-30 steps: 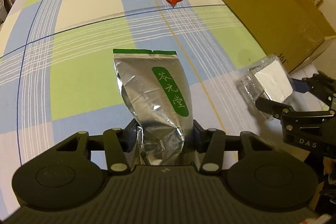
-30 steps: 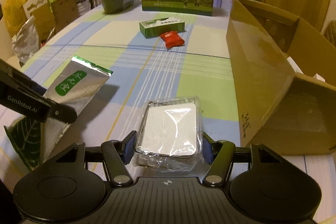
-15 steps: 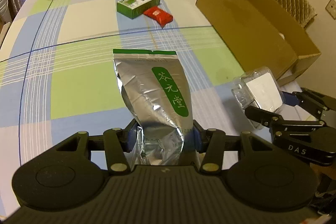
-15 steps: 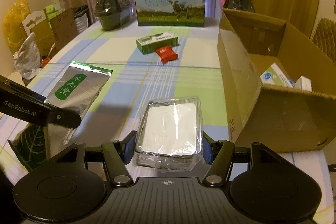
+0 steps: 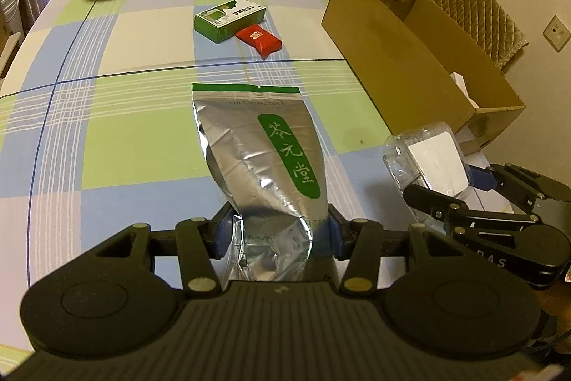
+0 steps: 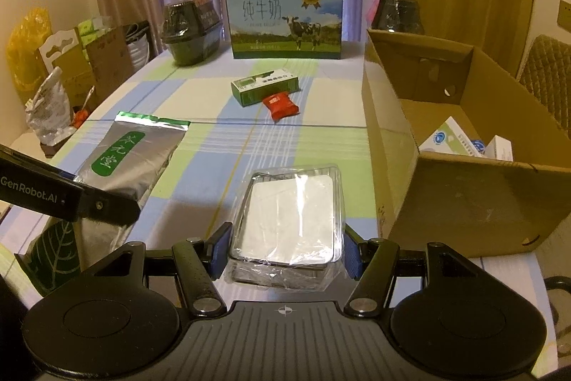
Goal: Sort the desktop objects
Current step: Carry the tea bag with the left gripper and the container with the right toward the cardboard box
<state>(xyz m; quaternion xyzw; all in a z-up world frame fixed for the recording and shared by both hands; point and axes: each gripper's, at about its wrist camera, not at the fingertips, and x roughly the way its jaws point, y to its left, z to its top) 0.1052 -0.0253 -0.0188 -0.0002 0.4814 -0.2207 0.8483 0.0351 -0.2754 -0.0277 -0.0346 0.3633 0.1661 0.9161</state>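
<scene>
- Left tongs [image 5: 278,232]: pinching the bottom end of a silver foil tea pouch [image 5: 262,149]. The pouch juts forward, seemingly held off the checked table [image 5: 107,138], though whether its far end clears the cloth is unclear.
- Right tongs [image 6: 283,254]: clamped on a clear plastic case [image 6: 291,224] with a white card inside, carried above the near table edge, just left of the cardboard box [image 6: 464,199].
- Box stands open at the right side of the table; a few white and blue cartons [image 6: 453,140] already lie inside. Judged: sorting is partly done.
- Left on the table, far middle: a green carton [image 6: 264,86] and a red snack packet [image 6: 281,104], touching or nearly so.
- Milk case [image 6: 285,20] and two dark wrapped bowls [image 6: 189,33] sit at the far edge; unclear whether they count.
- Judged stage: both items in hand, transfer to box pending. Case is closer to the opening; pouch is well apart from it.
</scene>
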